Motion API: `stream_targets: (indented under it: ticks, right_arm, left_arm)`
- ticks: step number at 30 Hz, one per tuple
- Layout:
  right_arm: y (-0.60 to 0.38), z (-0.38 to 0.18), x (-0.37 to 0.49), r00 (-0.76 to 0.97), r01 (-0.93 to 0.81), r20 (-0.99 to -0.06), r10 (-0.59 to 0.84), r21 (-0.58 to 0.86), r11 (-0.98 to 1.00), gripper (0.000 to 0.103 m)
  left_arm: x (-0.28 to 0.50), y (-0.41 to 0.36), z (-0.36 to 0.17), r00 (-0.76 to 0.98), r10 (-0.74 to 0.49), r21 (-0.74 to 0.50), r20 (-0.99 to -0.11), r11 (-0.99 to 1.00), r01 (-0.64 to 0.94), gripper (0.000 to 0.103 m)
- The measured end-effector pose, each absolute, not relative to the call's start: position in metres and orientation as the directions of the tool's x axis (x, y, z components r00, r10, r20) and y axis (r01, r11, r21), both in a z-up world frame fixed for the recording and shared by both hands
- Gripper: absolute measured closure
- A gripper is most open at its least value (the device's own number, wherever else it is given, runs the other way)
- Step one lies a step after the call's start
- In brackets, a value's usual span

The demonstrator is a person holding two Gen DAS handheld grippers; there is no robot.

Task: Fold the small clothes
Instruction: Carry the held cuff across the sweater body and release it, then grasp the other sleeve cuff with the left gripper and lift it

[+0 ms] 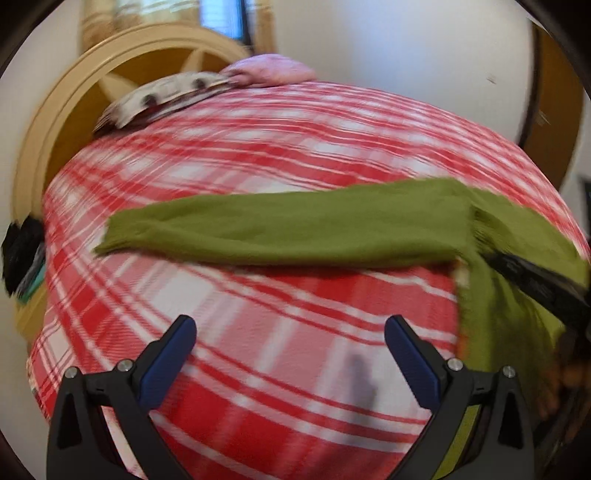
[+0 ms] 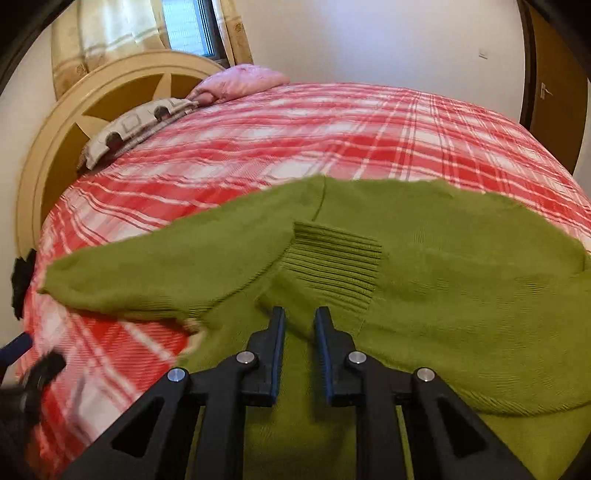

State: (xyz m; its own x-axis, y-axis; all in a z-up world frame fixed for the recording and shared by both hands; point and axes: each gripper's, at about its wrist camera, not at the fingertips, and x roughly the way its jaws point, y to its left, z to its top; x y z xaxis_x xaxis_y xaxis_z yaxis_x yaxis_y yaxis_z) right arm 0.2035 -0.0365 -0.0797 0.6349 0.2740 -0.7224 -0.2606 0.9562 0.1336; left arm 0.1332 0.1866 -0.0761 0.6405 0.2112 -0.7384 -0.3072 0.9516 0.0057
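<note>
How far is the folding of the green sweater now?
Done: one sleeve, ribbed cuff showing, already lies folded across the green sweater on the plaid bedspread. In hand: nothing; the right gripper, jaws narrowly apart, is over the cloth without pinching it, and the left gripper is open over the bedspread. Left: the other sleeve lies stretched out, and the body looks unfolded.

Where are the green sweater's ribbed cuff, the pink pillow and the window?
ribbed cuff (image 2: pixel 334 264): right wrist view, centre of ribbing.
pink pillow (image 2: pixel 242 81): right wrist view, top surface.
window (image 2: pixel 186 26): right wrist view, the pane.
</note>
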Motion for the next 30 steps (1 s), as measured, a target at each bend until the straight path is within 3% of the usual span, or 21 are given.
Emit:
stream_targets:
  ticks: [4, 7, 12, 16, 20, 21, 23, 25, 30]
  right_arm:
    - [-0.044, -0.040, 0.157, 0.735, -0.292, -0.604, 0.308, 0.129, 0.948, 0.085]
    - [-0.046, -0.030, 0.131, 0.754, -0.294, -0.568, 0.331, 0.159, 0.943, 0.084]
    - [-0.036, -0.036, 0.101, 0.721, -0.330, -0.585, 0.371, 0.181, 0.926, 0.084]
    - [-0.035, -0.044, 0.088, 0.691, -0.335, -0.608, 0.391, 0.209, 0.919, 0.084]
    - [-0.035, -0.047, 0.082, 0.687, -0.328, -0.625, 0.371, 0.188, 0.926, 0.084]
    - [-0.035, -0.048, 0.082, 0.686, -0.324, -0.628, 0.367, 0.187, 0.927, 0.084]
    - [-0.037, -0.050, 0.082, 0.677, -0.310, -0.639, 0.366, 0.203, 0.929, 0.084]
    - [-0.041, -0.054, 0.082, 0.666, -0.293, -0.649, 0.367, 0.225, 0.929, 0.084]
    - [-0.049, -0.057, 0.080, 0.666, -0.260, -0.660, 0.347, 0.231, 0.938, 0.084]
  left_arm:
    - [0.134, 0.239, -0.067, 0.628, 0.299, -0.018, -0.718, 0.895, -0.446, 0.000]
    - [0.140, 0.280, -0.064, 0.628, 0.298, -0.104, -0.718, 0.847, -0.521, 0.000]
    - [0.158, 0.328, -0.075, 0.618, 0.232, -0.246, -0.751, 0.770, -0.588, 0.013]
    - [0.175, 0.348, -0.097, 0.595, 0.135, -0.346, -0.793, 0.703, -0.621, 0.033]
    - [0.181, 0.347, -0.097, 0.601, 0.139, -0.349, -0.787, 0.704, -0.619, 0.035]
    - [0.183, 0.348, -0.097, 0.611, 0.131, -0.361, -0.781, 0.703, -0.612, 0.038]
    - [0.184, 0.349, -0.100, 0.621, 0.117, -0.382, -0.775, 0.697, -0.607, 0.068]
    - [0.185, 0.349, -0.106, 0.617, 0.121, -0.378, -0.778, 0.693, -0.613, 0.080]
    - [0.185, 0.347, -0.105, 0.616, 0.151, -0.345, -0.773, 0.716, -0.607, 0.092]
